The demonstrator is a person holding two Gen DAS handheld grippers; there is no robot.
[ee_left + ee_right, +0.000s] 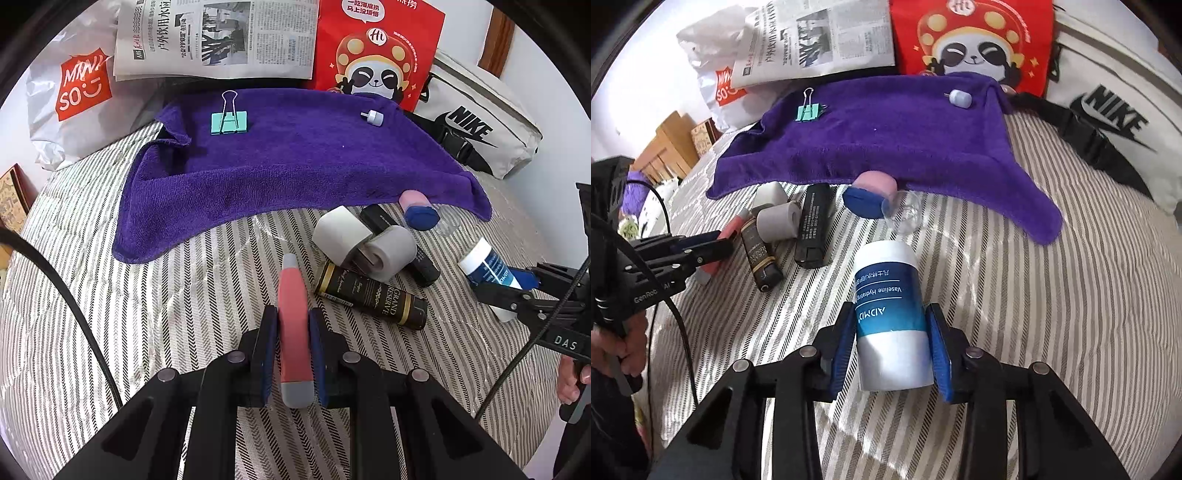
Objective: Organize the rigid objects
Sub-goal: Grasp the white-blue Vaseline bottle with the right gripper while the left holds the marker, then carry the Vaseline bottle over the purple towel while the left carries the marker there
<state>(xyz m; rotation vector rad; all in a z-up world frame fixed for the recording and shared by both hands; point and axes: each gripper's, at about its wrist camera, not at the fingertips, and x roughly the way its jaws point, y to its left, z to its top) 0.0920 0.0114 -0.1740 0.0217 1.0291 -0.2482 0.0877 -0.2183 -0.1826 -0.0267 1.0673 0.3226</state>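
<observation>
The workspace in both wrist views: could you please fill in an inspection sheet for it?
Surface: striped bedspread with a purple towel spread at the back.
Job's things: green binder clip and small white knob lie on the towel; black tube, grey roll, black bar and pink-and-blue piece sit off it.
Clutter: clear cup on its side.
Grippers: left hand-held gripper shut on a pink tool; right hand-held gripper around a white-and-blue bottle, contact unclear.
Cables: black cable crosses the bedspread.
Surroundings: newspaper, red panda bag, Miniso bag, Nike bag.
</observation>
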